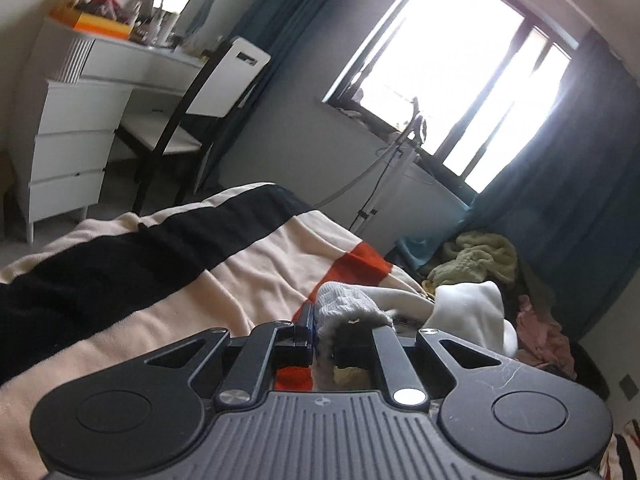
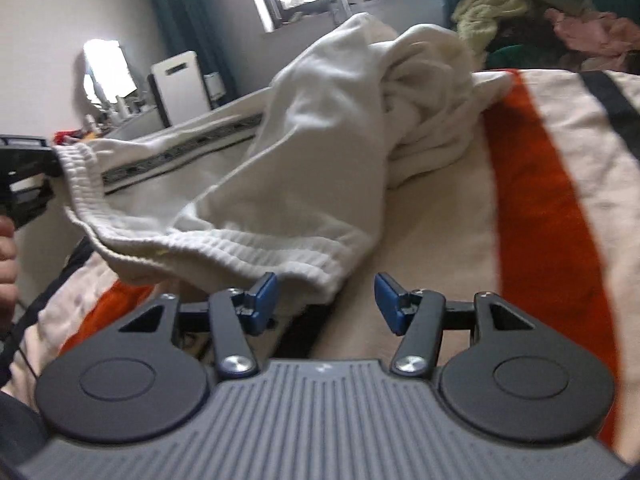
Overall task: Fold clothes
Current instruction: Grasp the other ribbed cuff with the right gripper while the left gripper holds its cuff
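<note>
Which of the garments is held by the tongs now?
The white garment with the ribbed waistband: the left tongs pinch that band. The yellow-green and pink clothes lie untouched in the far heap.

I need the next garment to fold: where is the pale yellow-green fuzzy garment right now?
The pale yellow-green fuzzy garment lies at the right wrist view's upper right, beyond the striped blanket, beside the pink garment below the window.

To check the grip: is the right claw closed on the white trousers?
No, the right claw stands open, its blue fingers apart beside the white trousers.
</note>
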The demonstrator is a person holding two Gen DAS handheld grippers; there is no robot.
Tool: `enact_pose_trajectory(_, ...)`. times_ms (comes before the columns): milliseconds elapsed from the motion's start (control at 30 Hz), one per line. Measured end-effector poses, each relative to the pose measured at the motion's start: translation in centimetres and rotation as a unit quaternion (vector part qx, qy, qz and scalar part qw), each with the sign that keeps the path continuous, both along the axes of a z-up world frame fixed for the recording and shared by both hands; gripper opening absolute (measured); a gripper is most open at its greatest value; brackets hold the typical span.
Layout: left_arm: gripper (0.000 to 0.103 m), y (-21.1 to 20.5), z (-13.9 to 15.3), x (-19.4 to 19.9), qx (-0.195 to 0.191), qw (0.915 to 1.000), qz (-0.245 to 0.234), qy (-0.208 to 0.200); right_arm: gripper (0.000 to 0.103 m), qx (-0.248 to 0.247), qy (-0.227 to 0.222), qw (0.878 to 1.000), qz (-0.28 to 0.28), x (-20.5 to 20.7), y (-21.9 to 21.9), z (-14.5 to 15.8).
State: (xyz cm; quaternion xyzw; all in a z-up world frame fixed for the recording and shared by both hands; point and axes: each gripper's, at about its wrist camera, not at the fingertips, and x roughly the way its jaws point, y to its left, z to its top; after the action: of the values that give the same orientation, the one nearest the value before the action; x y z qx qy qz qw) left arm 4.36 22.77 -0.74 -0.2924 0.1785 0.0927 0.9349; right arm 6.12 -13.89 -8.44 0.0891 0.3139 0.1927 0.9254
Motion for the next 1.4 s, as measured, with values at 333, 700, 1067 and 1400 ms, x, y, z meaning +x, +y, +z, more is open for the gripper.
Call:
enact_pose_trajectory(333,0.009,0.8,-1.6,3.2,-0.019,0.9996,0.018,0.014,0.040,-0.063,-0.059,0.996,0.010,2.0,3.3,-0.8)
enact_pose_trajectory(700,0.009,0.4,-2.3,3.6,-0.044,0.9979,0.023,0.042,0.024,-0.024,-0.143,0.989,0.023,-2.9,1.6,5.3)
enact_pose_trajectory(1067,0.016,-1.4,-3.3,1.8,-0.053,0.9934,0.022,0.100,0.024,-0.058,-0.119,0.991,0.014,-9.0,0.6,6.5)
enact_pose_trajectory(1400,0.031,-1.8,-3.5,0.6,-0.050,0.9914,0.029,0.117,0.017,-0.023,-0.046,0.998,-0.037,-6.9,-0.9,3.9)
